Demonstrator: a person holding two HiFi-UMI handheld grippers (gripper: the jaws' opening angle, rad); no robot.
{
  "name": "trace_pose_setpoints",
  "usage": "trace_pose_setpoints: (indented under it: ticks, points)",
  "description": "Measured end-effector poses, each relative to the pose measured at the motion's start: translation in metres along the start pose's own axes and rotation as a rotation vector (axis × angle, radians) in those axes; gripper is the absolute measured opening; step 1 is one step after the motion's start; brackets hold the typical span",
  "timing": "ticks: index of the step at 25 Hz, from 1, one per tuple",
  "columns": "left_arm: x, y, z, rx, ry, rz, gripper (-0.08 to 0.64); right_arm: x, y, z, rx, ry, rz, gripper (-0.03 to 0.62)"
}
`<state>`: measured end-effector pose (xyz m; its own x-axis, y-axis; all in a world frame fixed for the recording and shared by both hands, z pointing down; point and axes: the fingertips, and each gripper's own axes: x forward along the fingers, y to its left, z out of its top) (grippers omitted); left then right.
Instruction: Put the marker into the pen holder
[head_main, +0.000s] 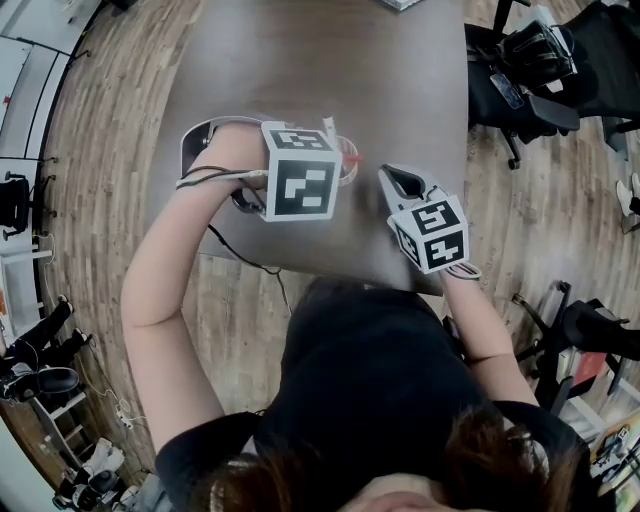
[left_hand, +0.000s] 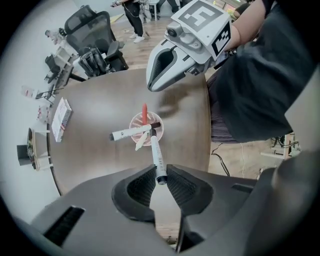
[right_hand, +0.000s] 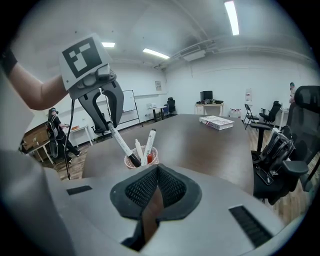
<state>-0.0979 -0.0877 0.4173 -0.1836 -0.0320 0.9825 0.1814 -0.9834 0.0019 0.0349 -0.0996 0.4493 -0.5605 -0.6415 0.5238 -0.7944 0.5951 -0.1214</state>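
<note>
My left gripper (left_hand: 160, 181) is shut on the tail end of a white marker (left_hand: 156, 156) with a black cap. The marker slants down, and its capped tip reaches inside the rim of the pink pen holder (left_hand: 136, 121). The holder stands on the dark table (left_hand: 100, 150) and has another white marker (left_hand: 129, 133) and a red pen (left_hand: 144, 112) in it. In the right gripper view the left gripper (right_hand: 106, 118) hangs above the holder (right_hand: 141, 158), to its left. My right gripper (right_hand: 157, 172) is shut and empty, just short of the holder. In the head view it (head_main: 384, 173) sits right of the holder (head_main: 347, 160).
A book (left_hand: 61, 119) lies far across the table, also seen as a flat stack (right_hand: 216, 122). Black office chairs (head_main: 530, 70) stand off the table's right side. A cable (head_main: 245, 258) trails over the near table edge by the person's left arm.
</note>
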Motion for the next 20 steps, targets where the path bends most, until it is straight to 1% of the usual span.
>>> trace_pose_setpoints:
  ticks: [5, 8, 12, 15, 20]
  points:
    - [0.01, 0.006, 0.01, 0.044, -0.011, -0.028, 0.086, 0.001, -0.006, -0.001, 0.01, -0.002, -0.008, 0.017]
    - [0.014, 0.006, 0.014, 0.053, -0.028, -0.042, 0.087, 0.002, -0.008, -0.001, 0.015, 0.002, -0.011, 0.017]
    - [0.016, 0.011, 0.013, 0.052, -0.042, -0.022, 0.087, 0.004, -0.01, -0.002, 0.022, 0.005, -0.014, 0.017]
    - [0.016, 0.011, 0.015, 0.066, -0.054, -0.014, 0.091, 0.006, -0.008, -0.005, 0.021, 0.011, -0.005, 0.017]
    - [0.009, 0.01, 0.026, 0.059, -0.116, 0.002, 0.107, 0.007, -0.004, -0.005, 0.018, 0.012, 0.005, 0.017]
